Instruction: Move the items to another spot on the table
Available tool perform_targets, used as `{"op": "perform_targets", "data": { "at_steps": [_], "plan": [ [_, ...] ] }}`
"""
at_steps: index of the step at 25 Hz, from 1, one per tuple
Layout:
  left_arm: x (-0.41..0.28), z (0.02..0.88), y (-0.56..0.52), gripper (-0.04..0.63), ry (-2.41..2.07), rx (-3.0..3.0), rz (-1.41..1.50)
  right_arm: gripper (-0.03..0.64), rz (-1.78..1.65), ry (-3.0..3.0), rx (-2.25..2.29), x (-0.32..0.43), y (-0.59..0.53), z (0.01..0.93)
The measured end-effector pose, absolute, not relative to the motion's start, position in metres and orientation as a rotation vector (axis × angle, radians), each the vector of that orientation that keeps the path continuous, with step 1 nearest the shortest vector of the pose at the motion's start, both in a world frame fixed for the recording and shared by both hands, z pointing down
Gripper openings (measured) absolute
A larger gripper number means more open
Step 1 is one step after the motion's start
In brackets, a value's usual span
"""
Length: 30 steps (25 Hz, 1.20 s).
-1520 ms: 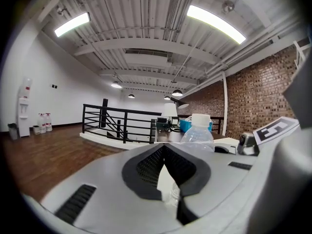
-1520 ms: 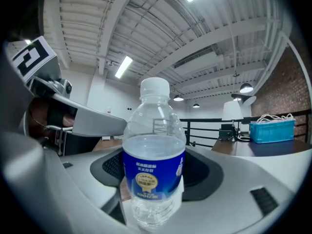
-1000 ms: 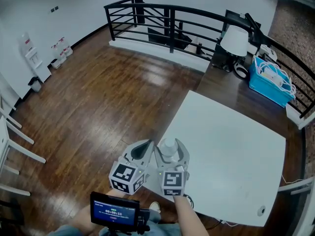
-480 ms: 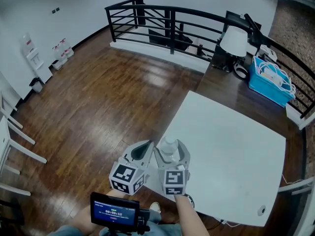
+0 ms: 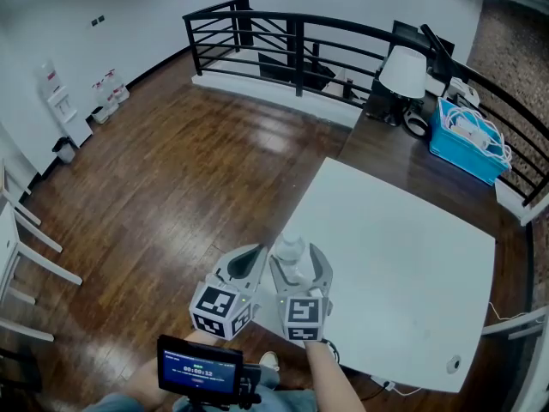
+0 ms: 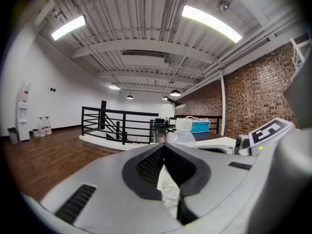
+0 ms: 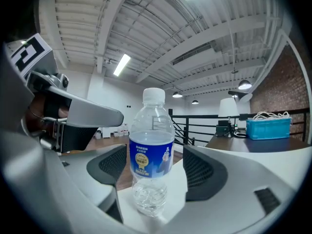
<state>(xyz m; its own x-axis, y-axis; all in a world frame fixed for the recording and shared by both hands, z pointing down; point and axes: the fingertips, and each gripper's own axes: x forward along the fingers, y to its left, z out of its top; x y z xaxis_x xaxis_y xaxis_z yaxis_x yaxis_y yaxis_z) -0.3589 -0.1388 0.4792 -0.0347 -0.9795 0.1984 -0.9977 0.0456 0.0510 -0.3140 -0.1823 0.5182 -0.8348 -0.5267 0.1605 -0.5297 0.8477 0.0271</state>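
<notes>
A clear water bottle with a white cap and blue label stands upright on the white table, near its near-left corner. My right gripper reaches around it from the near side. In the right gripper view the bottle stands between the two black pads with a gap on each side, so the right gripper is open and nothing presses on the bottle. My left gripper hovers just left of the right one, beyond the table's edge, its jaws together. The left gripper view shows the left gripper shut, with the bottle behind its tips.
A black railing runs along the back. A dark desk behind the table carries a white lamp and a blue basket of cables. Wooden floor lies left of the table. A small screen sits below the grippers.
The right gripper's jaws have spread a little wider around the bottle. The bottle stays standing on the table, and the left gripper has not moved.
</notes>
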Motion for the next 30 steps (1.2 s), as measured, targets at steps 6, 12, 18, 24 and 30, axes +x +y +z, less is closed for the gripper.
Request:
{"op": "perform_targets", "data": {
  "at_steps": [6, 12, 18, 24, 30],
  "plan": [
    [-0.343, 0.471, -0.134, 0.011, -2.128, 2.066, 0.157, 0.369, 0.032, -2.857, 0.819, -0.3, -0.174, 0.508],
    [-0.319, 0.459, -0.129, 0.011, -2.123, 2.096, 0.145, 0.353, 0.022, -2.874, 0.79, -0.277, -0.161, 0.487],
    [-0.285, 0.45, -0.131, 0.011, -2.09, 2.144, 0.131, 0.307, 0.006, -2.882, 0.829, -0.239, -0.16, 0.46],
    [-0.229, 0.438, -0.148, 0.011, -2.0, 2.25, 0.113, 0.205, 0.009, -2.895, 0.919, -0.189, -0.165, 0.429],
    [-0.166, 0.426, -0.165, 0.011, -1.89, 2.362, 0.103, 0.132, -0.016, -2.858, 1.066, -0.128, -0.177, 0.409]
  ]
}}
